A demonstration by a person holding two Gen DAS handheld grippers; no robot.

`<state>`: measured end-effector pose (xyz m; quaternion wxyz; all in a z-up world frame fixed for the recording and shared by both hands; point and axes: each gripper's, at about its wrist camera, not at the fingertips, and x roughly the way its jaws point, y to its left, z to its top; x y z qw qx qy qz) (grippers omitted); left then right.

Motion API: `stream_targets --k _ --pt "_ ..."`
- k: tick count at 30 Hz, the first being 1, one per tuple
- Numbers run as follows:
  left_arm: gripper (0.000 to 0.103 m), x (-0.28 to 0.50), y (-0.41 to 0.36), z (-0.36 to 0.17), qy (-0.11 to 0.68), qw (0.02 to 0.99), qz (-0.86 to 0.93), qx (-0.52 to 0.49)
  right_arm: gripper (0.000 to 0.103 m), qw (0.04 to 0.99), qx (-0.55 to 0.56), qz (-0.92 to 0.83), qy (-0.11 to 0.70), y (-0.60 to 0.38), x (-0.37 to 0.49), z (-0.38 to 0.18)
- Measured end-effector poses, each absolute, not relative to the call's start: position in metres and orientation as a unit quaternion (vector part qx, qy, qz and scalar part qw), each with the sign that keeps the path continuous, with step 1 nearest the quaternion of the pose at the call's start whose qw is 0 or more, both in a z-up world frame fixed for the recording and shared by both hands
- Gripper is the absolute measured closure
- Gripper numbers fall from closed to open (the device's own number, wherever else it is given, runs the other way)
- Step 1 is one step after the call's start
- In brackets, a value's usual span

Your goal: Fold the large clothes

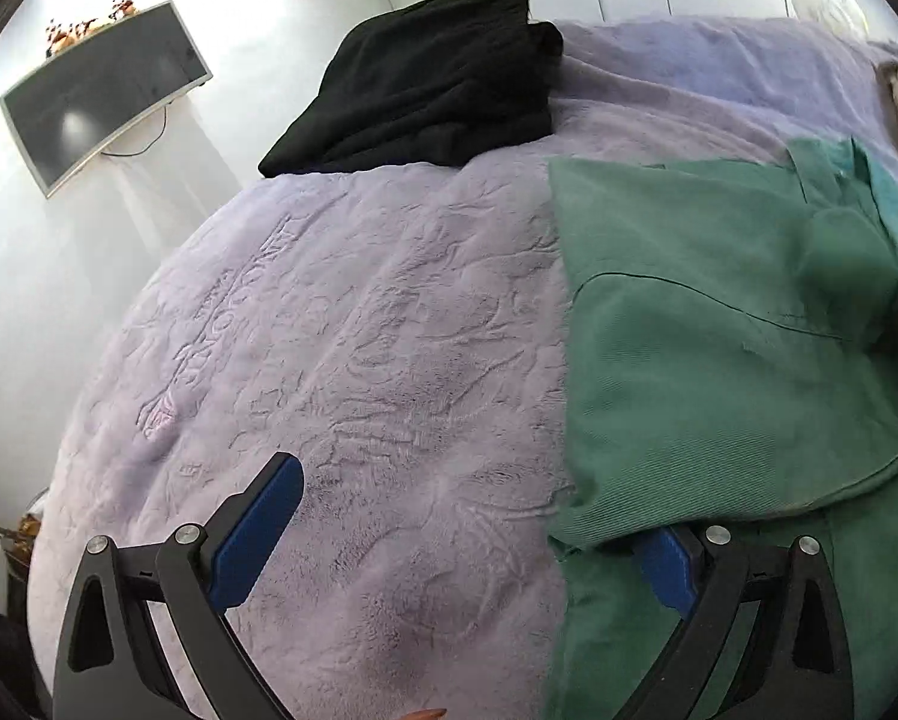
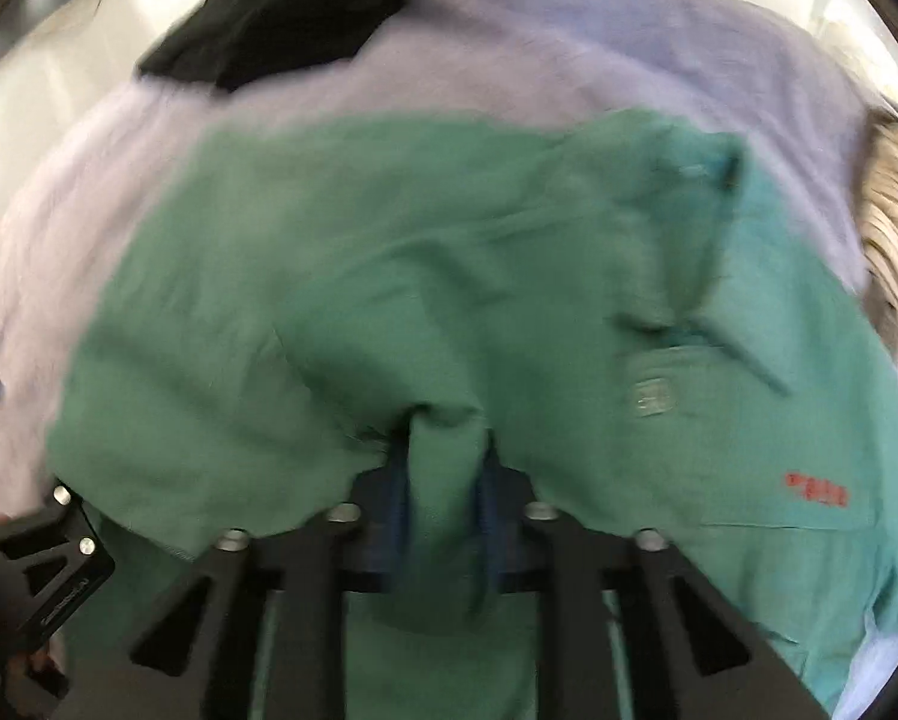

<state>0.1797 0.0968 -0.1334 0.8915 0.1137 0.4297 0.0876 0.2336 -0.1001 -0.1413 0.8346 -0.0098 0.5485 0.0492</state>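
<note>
The right gripper (image 2: 446,468) has its jaws pinched on a fold of the large green cotton shirt (image 2: 389,276); the left gripper (image 1: 466,516) gapes wide, empty, over the lilac plush bedspread (image 1: 341,312).

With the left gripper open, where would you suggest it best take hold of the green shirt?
Probably the green shirt's near-left corner, where the folded layer lifts off the lavender blanket. Slide the left gripper in from the left; its right finger already sits under that flap.

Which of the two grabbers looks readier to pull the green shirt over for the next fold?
Right. The right gripper is pinching a bunched fold of the green cotton shirt, while the left gripper gapes open at its edge, holding nothing.
</note>
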Motion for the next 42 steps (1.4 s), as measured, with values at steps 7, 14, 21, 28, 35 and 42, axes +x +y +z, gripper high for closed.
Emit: stream_targets --k 7,14,21,28,35,42 --pt "0.002 0.189 0.111 -0.141 0.437 0.889 0.084 0.104 0.070 0.826 0.223 -0.001 0.518 -0.269 0.213 -0.134" --pt "0.002 0.174 0.124 -0.108 0.485 0.866 -0.061 0.107 0.039 0.738 0.478 -0.056 0.473 -0.358 0.143 -0.158" --pt "0.002 0.258 0.143 -0.094 0.514 0.850 -0.115 0.000 0.039 0.683 0.505 0.165 0.501 -0.220 0.143 -0.162" --pt "0.037 0.321 0.113 -0.141 0.570 0.807 -0.143 -0.052 0.039 0.638 0.517 0.216 0.528 -0.085 0.201 -0.216" --pt "0.092 0.321 0.113 -0.134 0.551 0.819 -0.155 -0.047 0.100 0.631 0.527 0.225 0.523 -0.051 0.210 -0.216" --pt "0.098 0.327 0.132 -0.152 0.555 0.823 -0.109 -0.057 0.099 0.620 0.487 0.223 0.573 -0.031 0.218 -0.241"
